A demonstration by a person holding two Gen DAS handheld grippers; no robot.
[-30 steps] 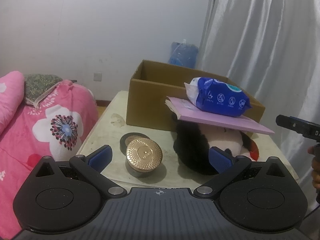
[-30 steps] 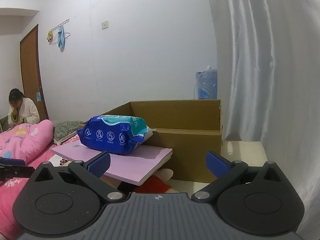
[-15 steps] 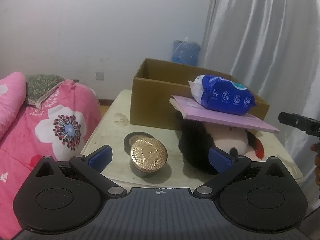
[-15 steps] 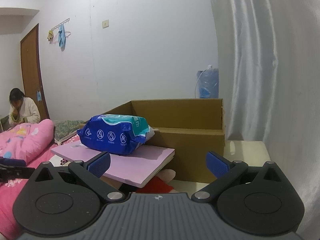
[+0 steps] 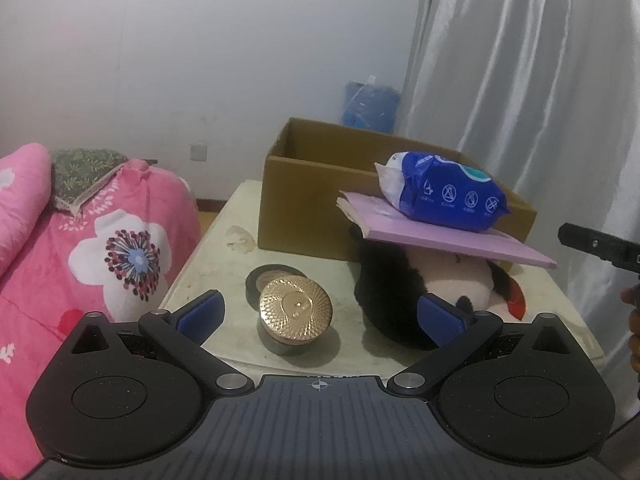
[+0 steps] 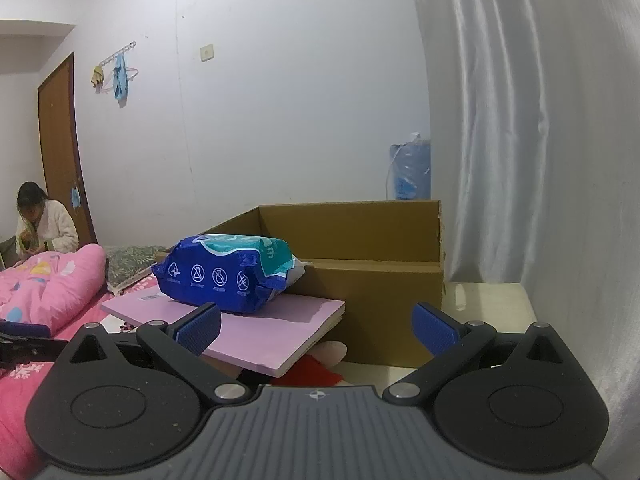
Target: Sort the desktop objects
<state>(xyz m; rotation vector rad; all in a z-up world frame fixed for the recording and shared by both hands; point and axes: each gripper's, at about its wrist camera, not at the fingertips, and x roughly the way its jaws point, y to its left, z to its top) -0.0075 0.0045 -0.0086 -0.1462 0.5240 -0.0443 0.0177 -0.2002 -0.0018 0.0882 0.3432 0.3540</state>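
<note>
Purple book (image 5: pixel 460 238) on plush toy (image 5: pixel 408 292), wet-wipes pack (image 5: pixel 448 194) atop; we note left gripper (image 5: pixel 318 314) and right gripper (image 6: pixel 316 326) spread wide, empty.

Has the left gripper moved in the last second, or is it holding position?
Yes. The left gripper has eased right; the gold jar and cardboard box sit further left in its view.

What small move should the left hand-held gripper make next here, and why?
Probably ease the left hand-held gripper forward and down around the gold-lidded jar. Its jaws are open and empty, the jar stands directly ahead between them, free of the stacked pile, and the open cardboard box waits behind.
</note>
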